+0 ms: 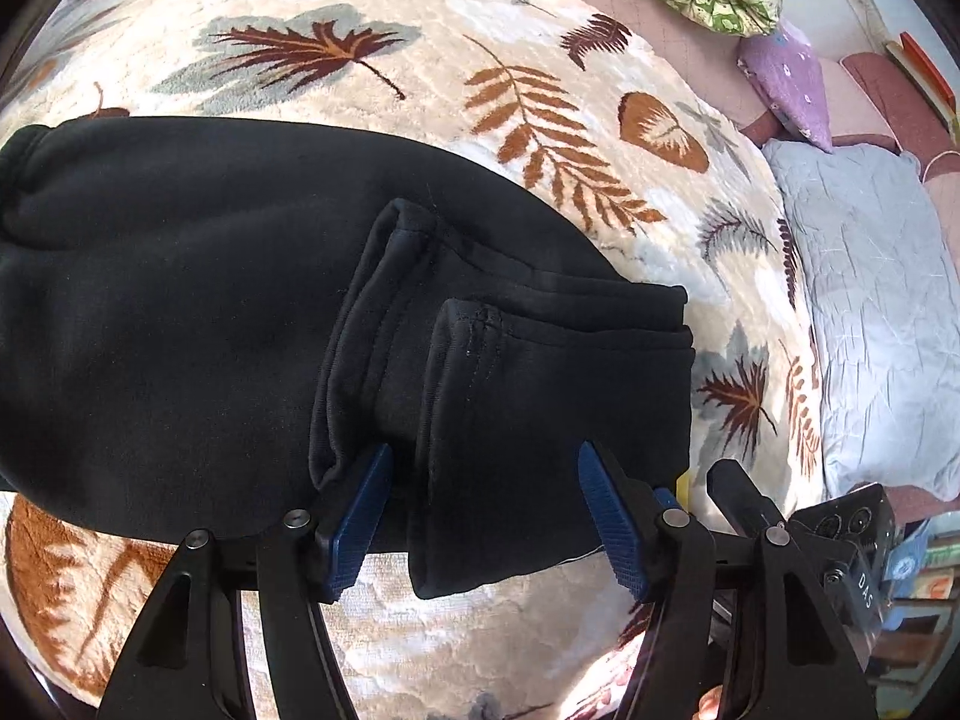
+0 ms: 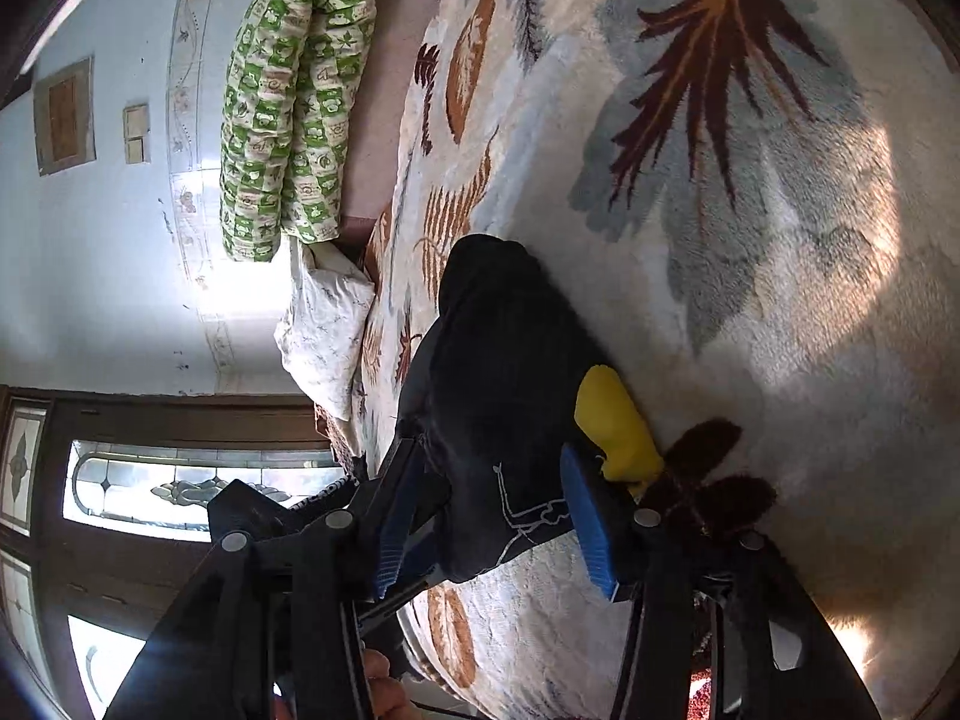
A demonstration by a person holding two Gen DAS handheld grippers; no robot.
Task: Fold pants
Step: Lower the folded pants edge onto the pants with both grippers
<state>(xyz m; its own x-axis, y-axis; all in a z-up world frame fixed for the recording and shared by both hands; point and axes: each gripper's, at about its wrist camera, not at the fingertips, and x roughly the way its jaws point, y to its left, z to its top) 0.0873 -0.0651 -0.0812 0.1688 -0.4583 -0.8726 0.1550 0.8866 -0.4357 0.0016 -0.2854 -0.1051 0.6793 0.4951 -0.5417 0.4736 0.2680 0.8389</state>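
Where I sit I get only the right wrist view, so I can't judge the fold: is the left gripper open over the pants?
Observer: Yes, the left gripper is open, its fingers on either side of one leg cuff.
Operator: Where is the other leg?
Observer: The other cuff lies beside it, and both are folded back on top of the pants.
Operator: And the waistband?
Observer: The waistband is at the far left of the left wrist view, gathered and lying on the leaf-print blanket.
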